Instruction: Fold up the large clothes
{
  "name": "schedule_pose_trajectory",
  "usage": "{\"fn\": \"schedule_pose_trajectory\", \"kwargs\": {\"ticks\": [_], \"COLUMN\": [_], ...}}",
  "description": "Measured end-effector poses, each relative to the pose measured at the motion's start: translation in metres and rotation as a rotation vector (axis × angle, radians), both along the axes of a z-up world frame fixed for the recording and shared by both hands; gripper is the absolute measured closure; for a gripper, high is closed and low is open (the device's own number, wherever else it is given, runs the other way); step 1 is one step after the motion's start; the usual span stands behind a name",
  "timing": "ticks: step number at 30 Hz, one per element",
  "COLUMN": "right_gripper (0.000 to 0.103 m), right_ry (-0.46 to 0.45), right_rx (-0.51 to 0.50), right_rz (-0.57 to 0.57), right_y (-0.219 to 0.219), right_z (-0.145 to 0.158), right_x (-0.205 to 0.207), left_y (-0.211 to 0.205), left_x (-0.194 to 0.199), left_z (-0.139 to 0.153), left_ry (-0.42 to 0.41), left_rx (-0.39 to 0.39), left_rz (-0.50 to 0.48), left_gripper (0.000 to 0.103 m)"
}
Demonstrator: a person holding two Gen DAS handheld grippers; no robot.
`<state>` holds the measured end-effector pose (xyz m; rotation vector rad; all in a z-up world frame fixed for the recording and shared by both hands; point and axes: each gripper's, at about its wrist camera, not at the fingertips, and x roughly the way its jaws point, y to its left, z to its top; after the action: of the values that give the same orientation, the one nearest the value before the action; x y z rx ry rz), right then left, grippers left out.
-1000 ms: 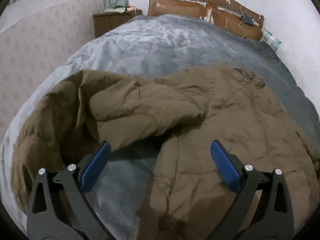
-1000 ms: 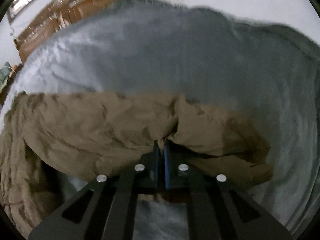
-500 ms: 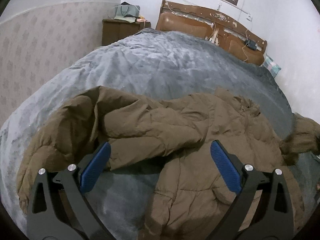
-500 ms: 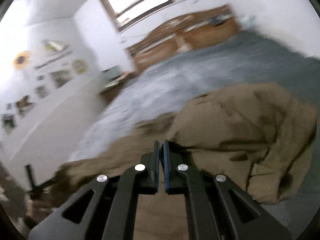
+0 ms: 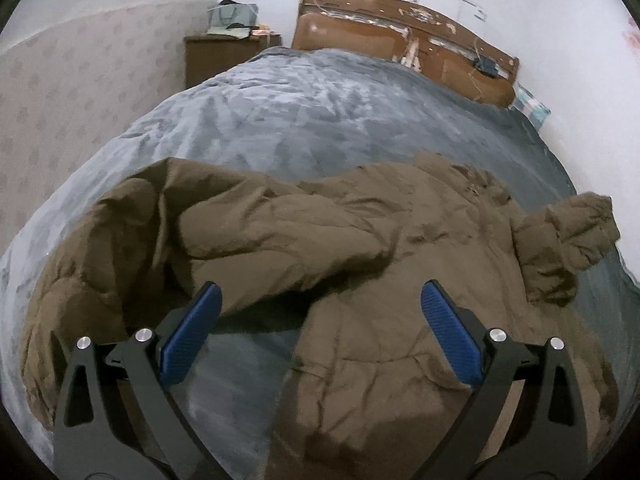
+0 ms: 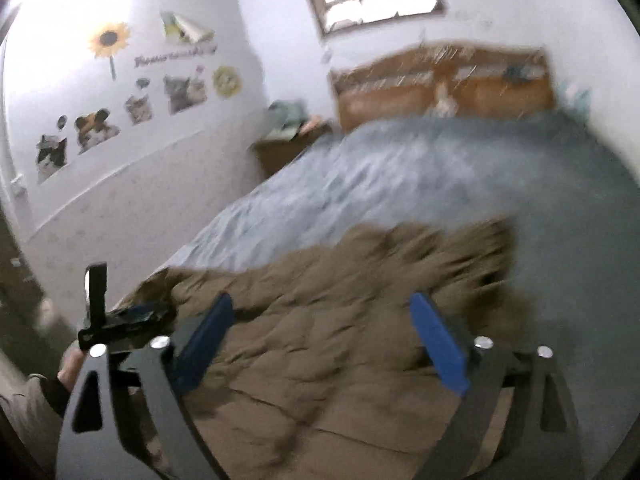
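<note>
1. Here the brown padded coat (image 5: 400,248) lies crumpled on the grey bedspread (image 5: 320,120), its long axis running left to right.
2. The left gripper (image 5: 320,304) hovers wide open, nearest the folded-over sleeve (image 5: 280,240).
3. The right gripper (image 6: 320,312) is also wide open, empty.

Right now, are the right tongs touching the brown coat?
Cannot tell. In the right wrist view the right tongs stand open over the brown coat, but motion blur hides any gap or contact at the fingertips.
</note>
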<state>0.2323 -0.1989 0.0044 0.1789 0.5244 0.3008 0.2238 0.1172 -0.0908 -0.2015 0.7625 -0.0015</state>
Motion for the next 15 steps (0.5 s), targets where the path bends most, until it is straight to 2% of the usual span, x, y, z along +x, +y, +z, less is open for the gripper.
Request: {"fn": "schedule_pose_trajectory", "kwargs": {"ticks": [3,5,7,10,12,15], "right_gripper": [0.007,0.005,0.005,0.005,0.005,0.005], "right_ry": [-0.033,-0.019,-0.028,0.018,0.053,0.071], "right_rx": [-0.045,-0.002,0.037,0.041,0.025,-0.055], "right_rz": [-0.184,-0.311,-0.373,-0.442,-0.438,-0.413], "right_y": [-0.059,-0.1,-0.129,-0.154,-0.163,-0.166], "right_z": [0.031,0.038,0.035,0.021,0.01,-0.008], "right_x": [-0.037,-0.058,-0.071,-0.07,-0.062,-0.051], "left_y": [-0.026,-0.057,-0.087,-0.146,-0.176,-0.231], "left_x": [-0.003,-0.01,-0.016,-0.022,-0.021,-0.01], "left_z": [0.004,0.015,0.025,0.034,0.036,0.039], "left_ry": [0.003,-0.011,-0.028,-0.046,-0.052,-0.063], "left_rx": [0.048,0.097,0.135,0.16,0.159,0.156], "left_rz": [-0.057,-0.123,-0.166,-0.224,-0.239,-0.247], "left_gripper": [0.004,0.004,0.004,0.003,0.003,0.003]}}
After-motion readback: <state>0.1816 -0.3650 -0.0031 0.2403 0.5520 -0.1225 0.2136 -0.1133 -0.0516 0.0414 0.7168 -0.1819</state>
